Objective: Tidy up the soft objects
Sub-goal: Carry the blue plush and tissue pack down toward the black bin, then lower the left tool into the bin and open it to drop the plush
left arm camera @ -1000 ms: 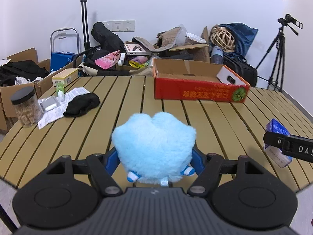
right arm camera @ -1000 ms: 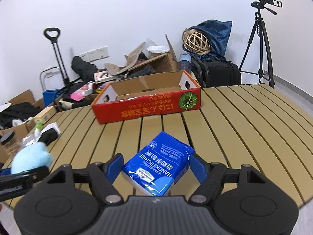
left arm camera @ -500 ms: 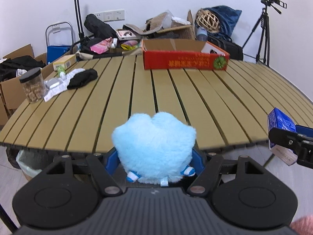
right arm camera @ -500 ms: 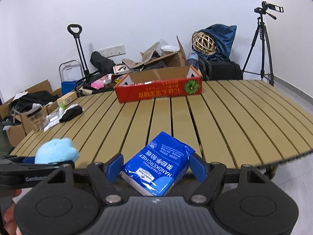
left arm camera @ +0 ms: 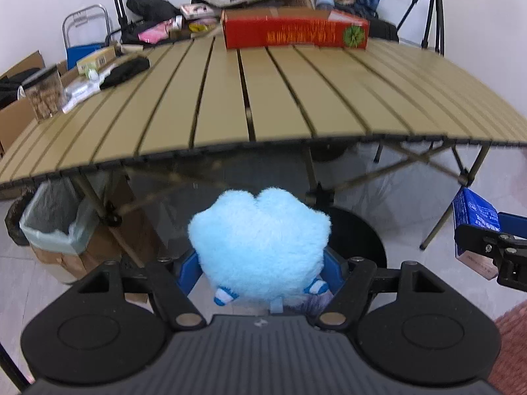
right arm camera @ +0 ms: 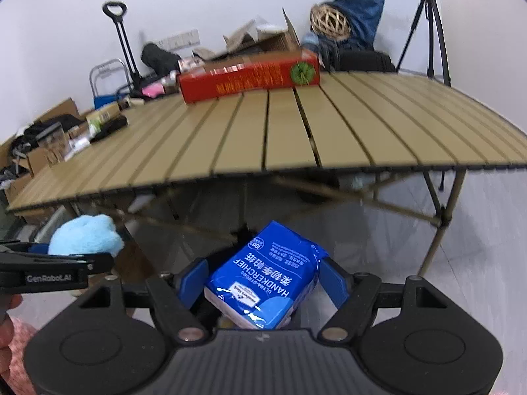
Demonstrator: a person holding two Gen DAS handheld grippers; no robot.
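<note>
Right wrist view: the right gripper has its jaws clamped on a blue handkerchief pack, held in the air off the near edge of the slatted desk; its long axis runs tilted, from lower left to upper right. Left wrist view: the left gripper squeezes a pale blue plush toy, rounded top pointing toward the desk. A red carton stands at the far edge, a lined bin beneath.

A slatted tan bench carries a long red box at its far edge. Well to the left of the box lie a black cloth, white papers and a clear jar.
</note>
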